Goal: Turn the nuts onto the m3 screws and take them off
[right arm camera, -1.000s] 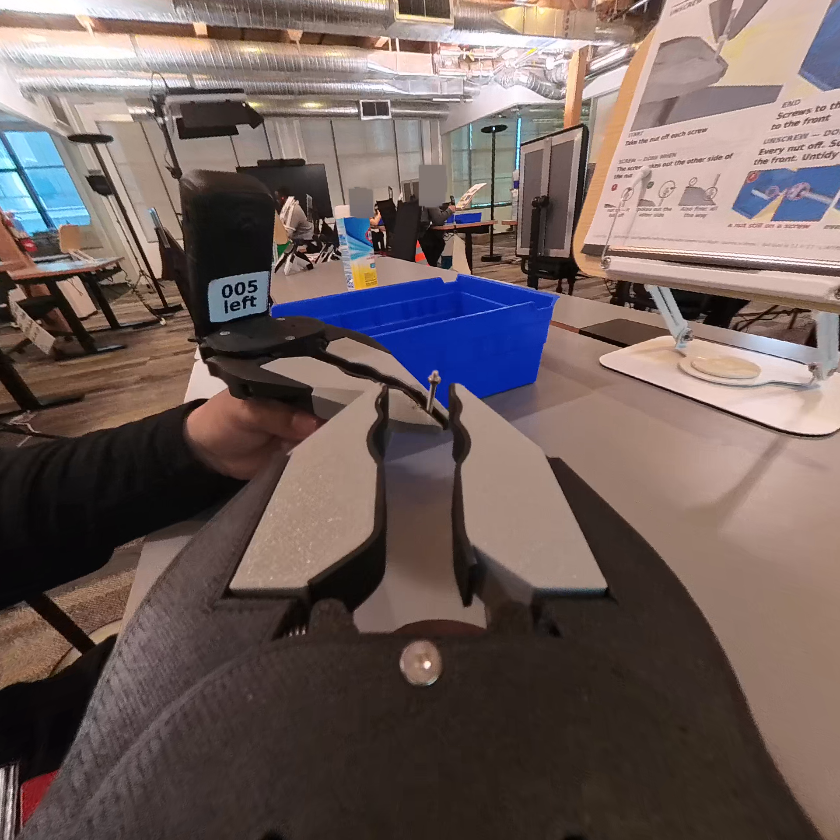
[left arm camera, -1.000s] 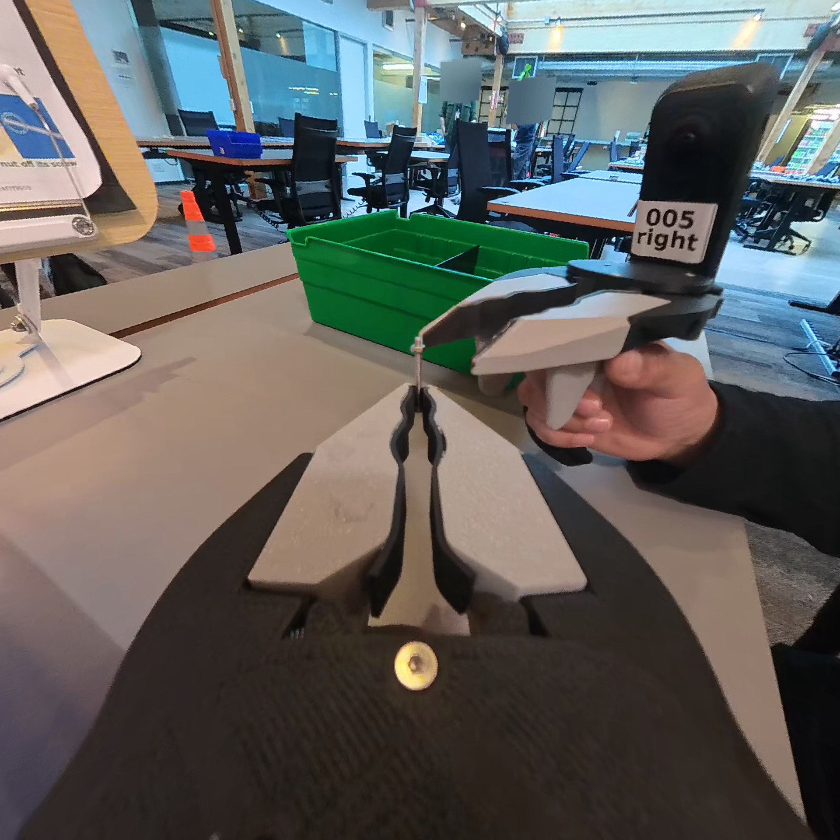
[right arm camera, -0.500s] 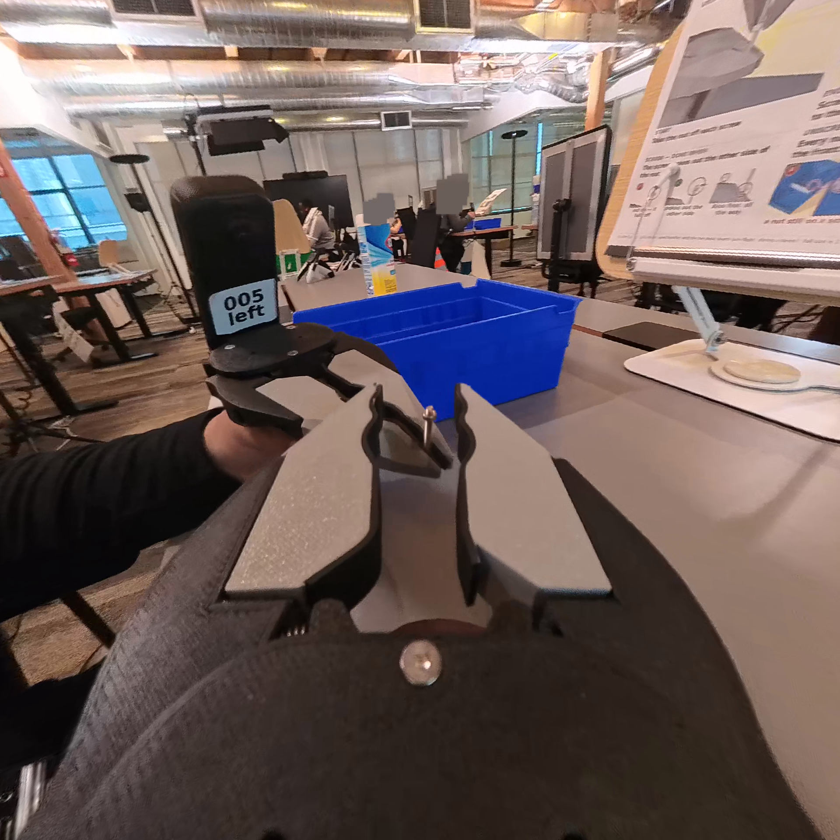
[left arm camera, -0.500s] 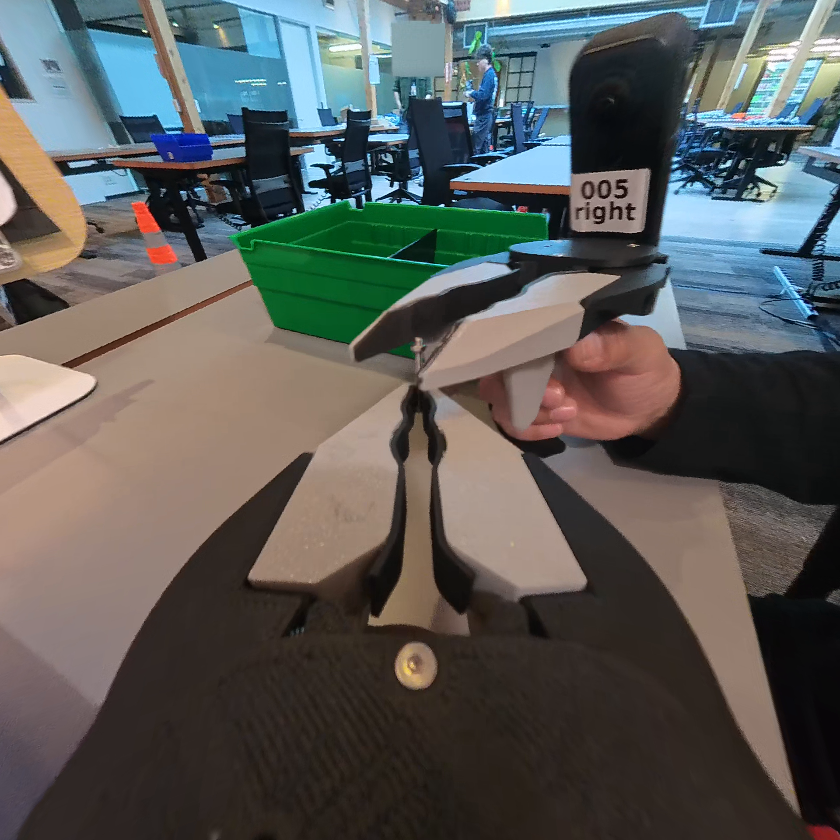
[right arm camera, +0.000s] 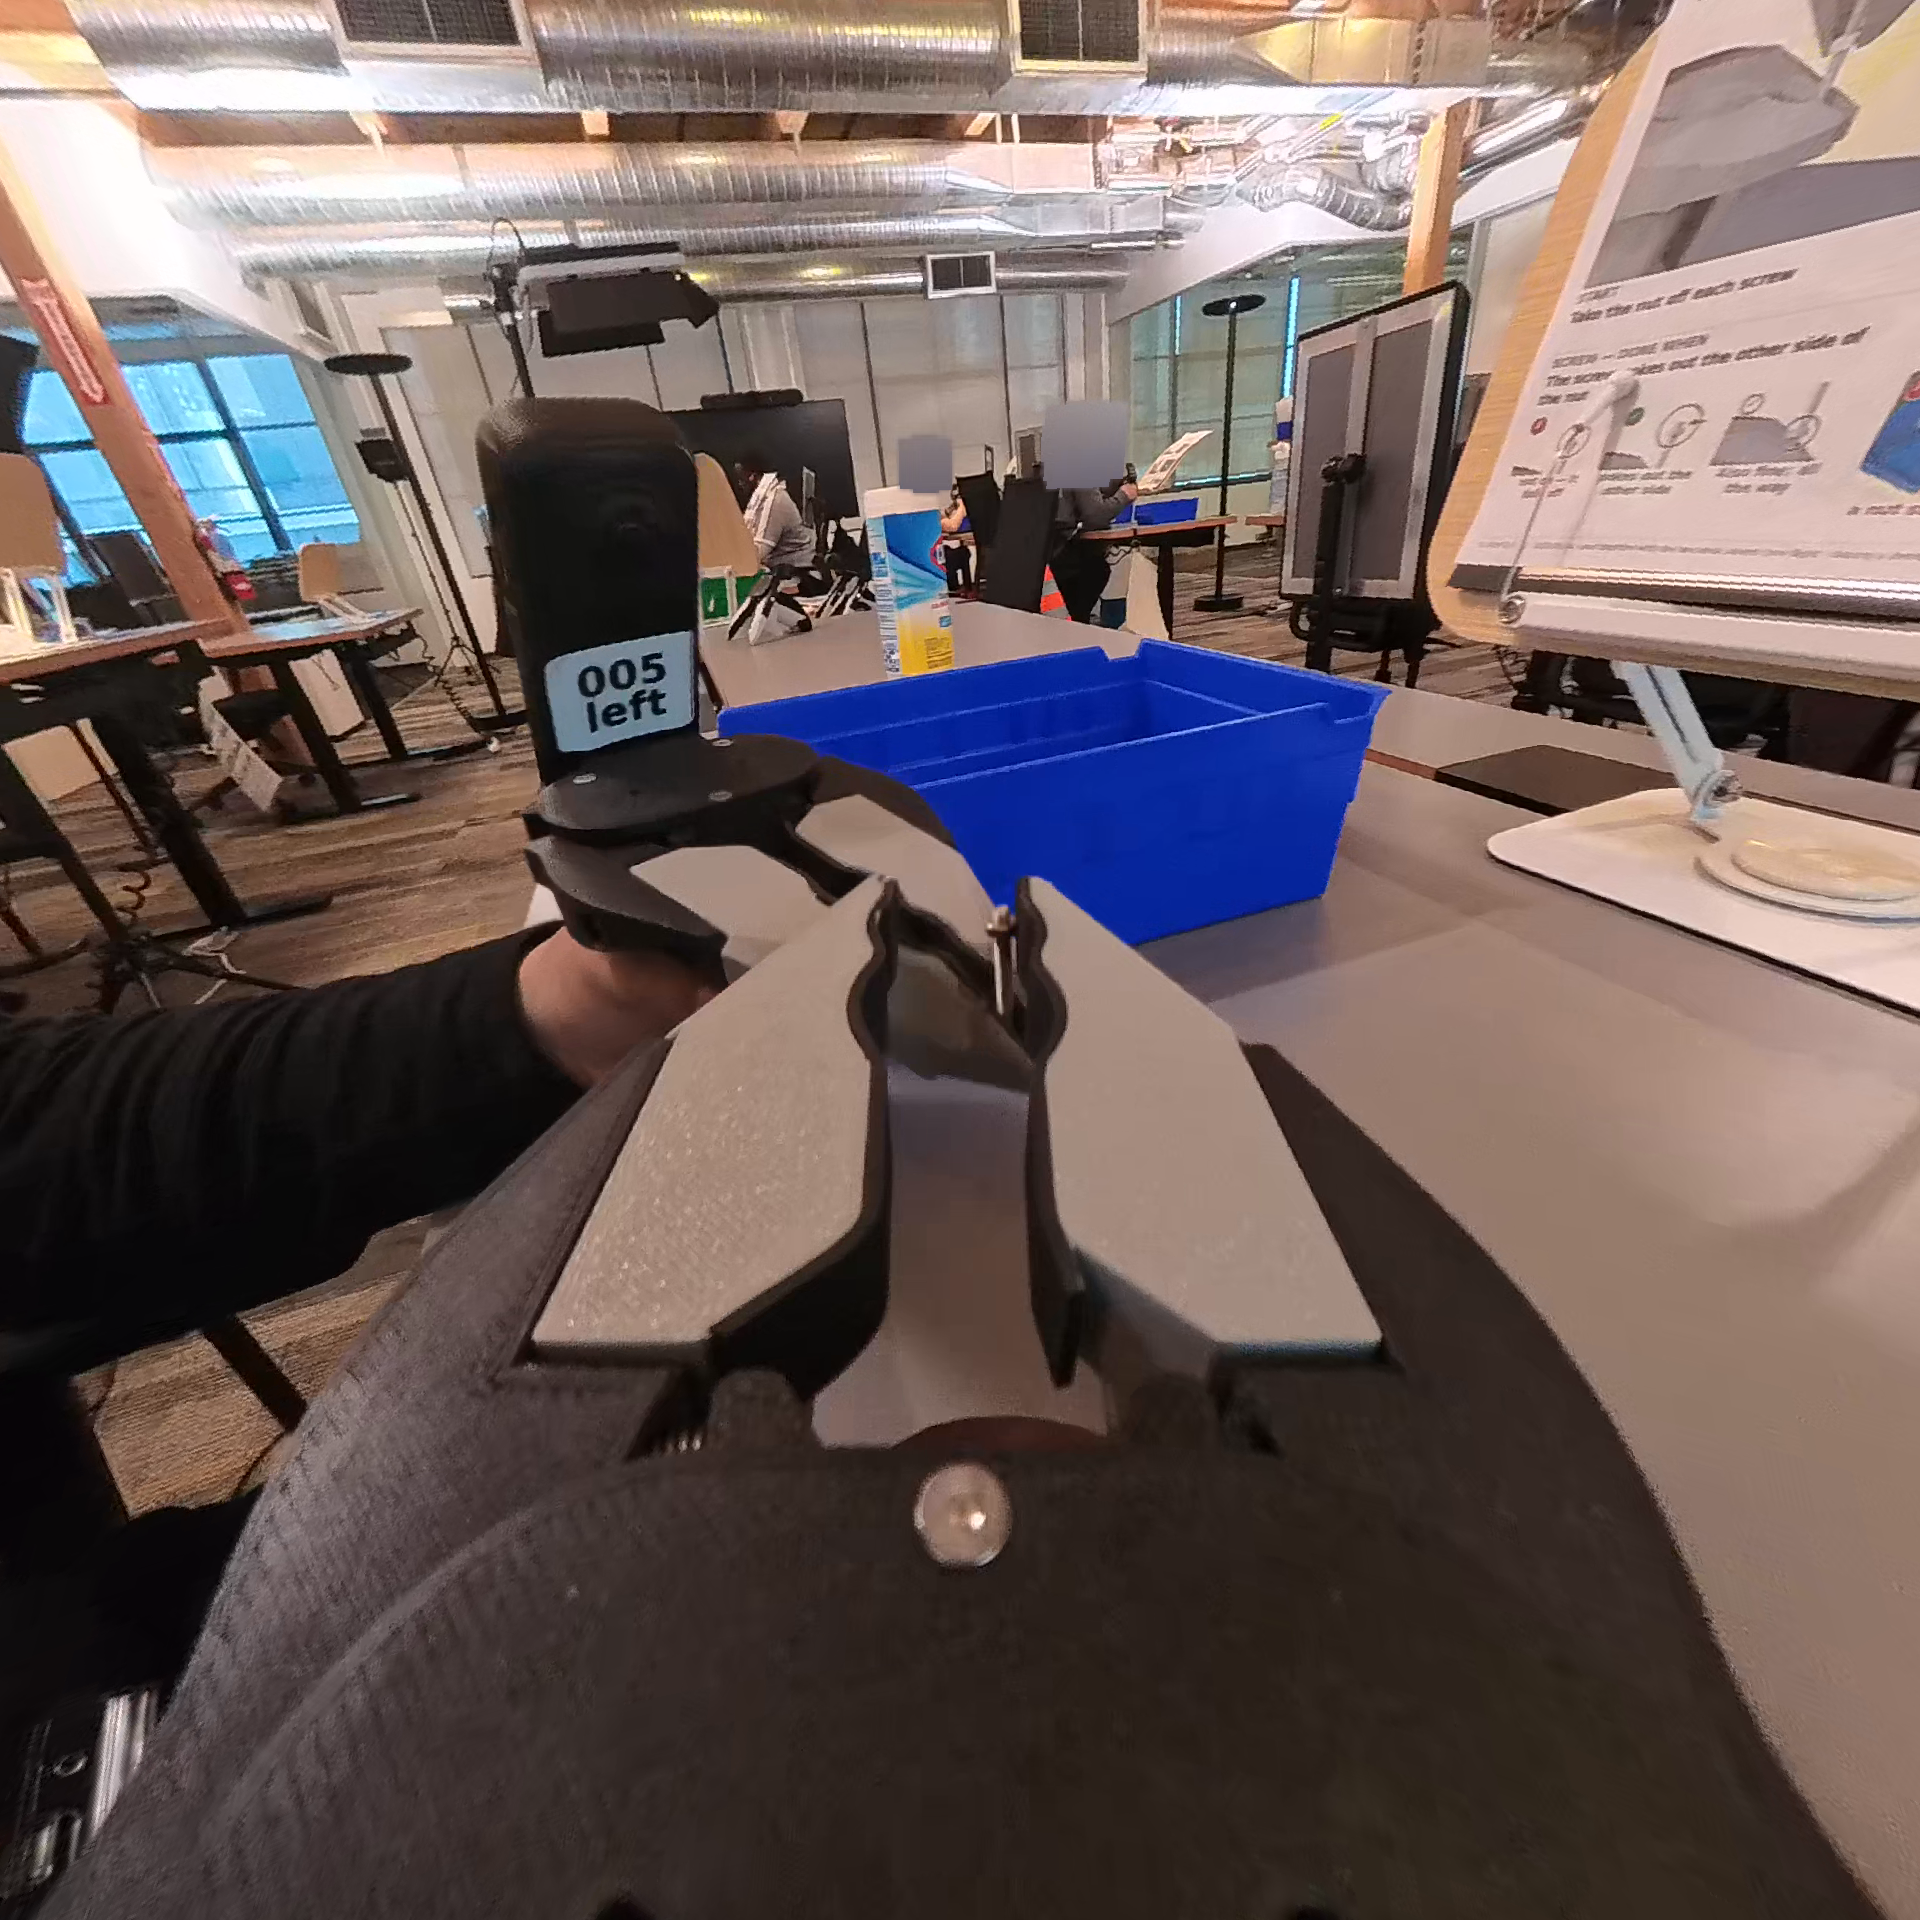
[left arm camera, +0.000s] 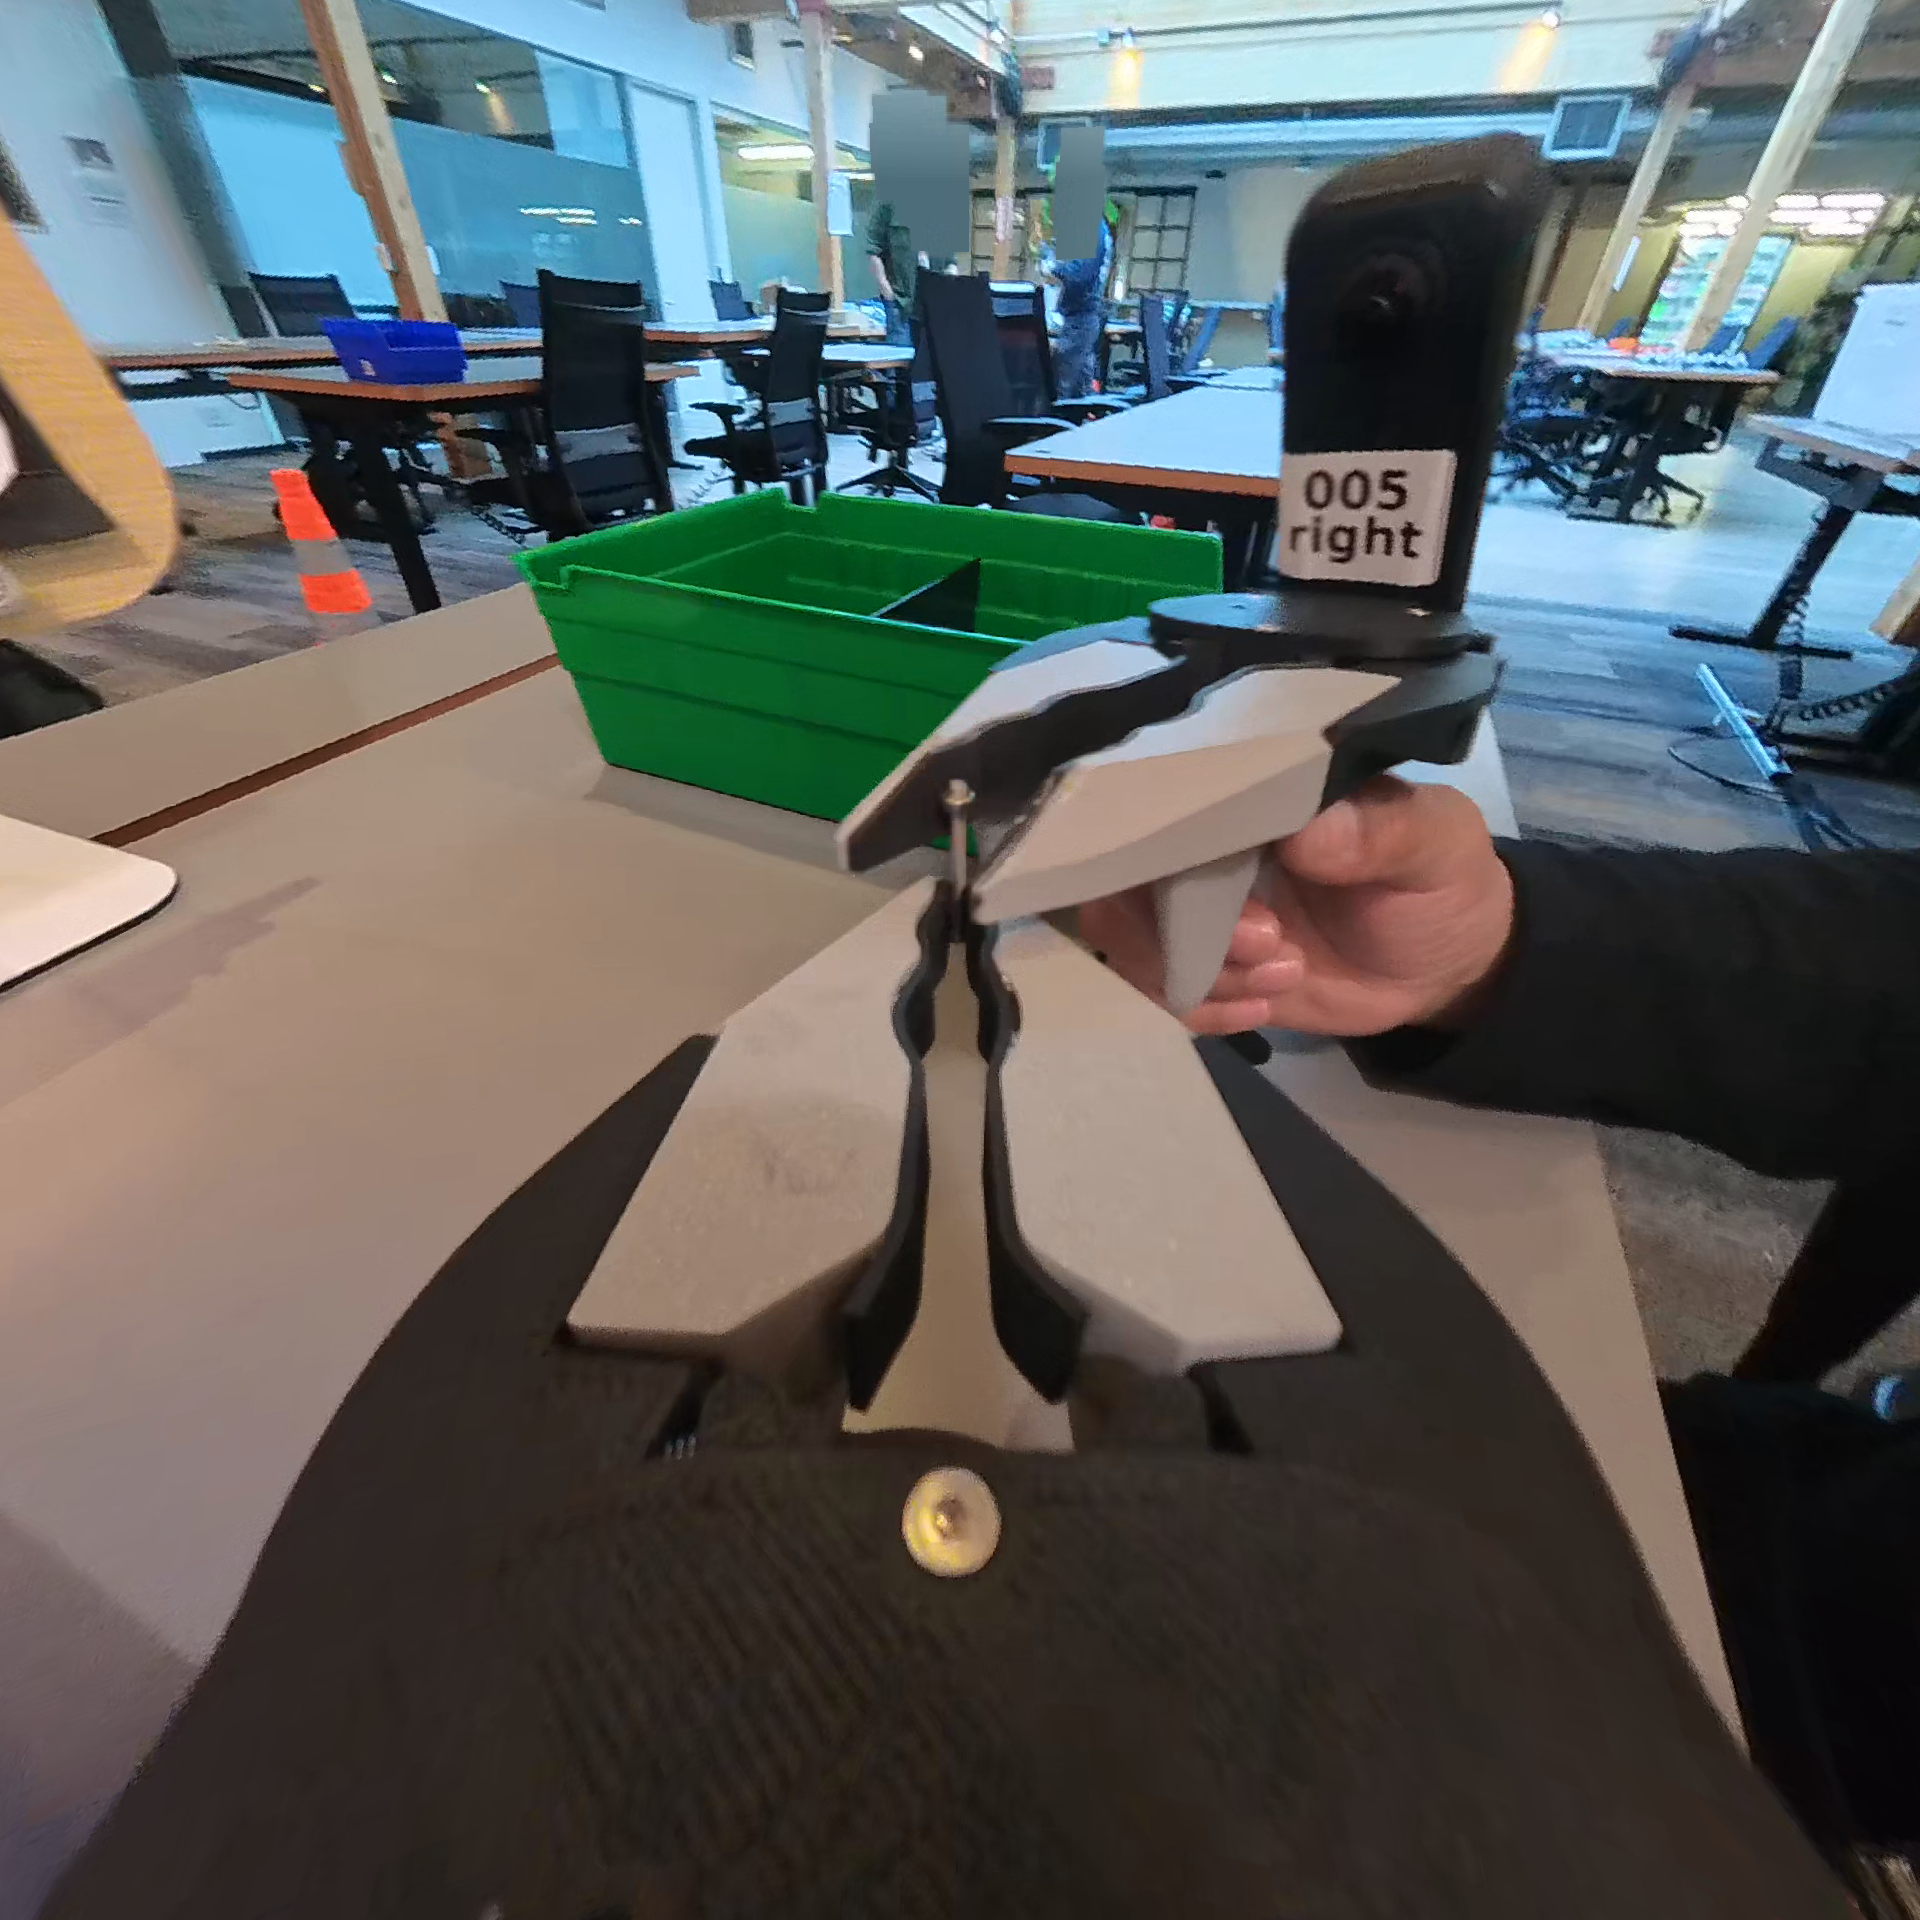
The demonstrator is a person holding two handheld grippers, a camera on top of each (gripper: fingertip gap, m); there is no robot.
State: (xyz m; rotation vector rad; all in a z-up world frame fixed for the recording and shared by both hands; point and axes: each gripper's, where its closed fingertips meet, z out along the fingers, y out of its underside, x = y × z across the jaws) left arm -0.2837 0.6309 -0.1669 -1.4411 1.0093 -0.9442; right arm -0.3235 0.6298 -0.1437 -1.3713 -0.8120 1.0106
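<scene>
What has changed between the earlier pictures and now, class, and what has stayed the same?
The right hand-held gripper has moved in, so its open fingers now straddle the screw top instead of standing beside it. Nothing was newly gripped or released. The left hand-held gripper stays shut on the upright screw; the green bin and blue bin are unmoved.

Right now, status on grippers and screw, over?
Left gripper shut on screw, upright. Right gripper open around its top. Nut not discernible. Nothing blocking.
</scene>
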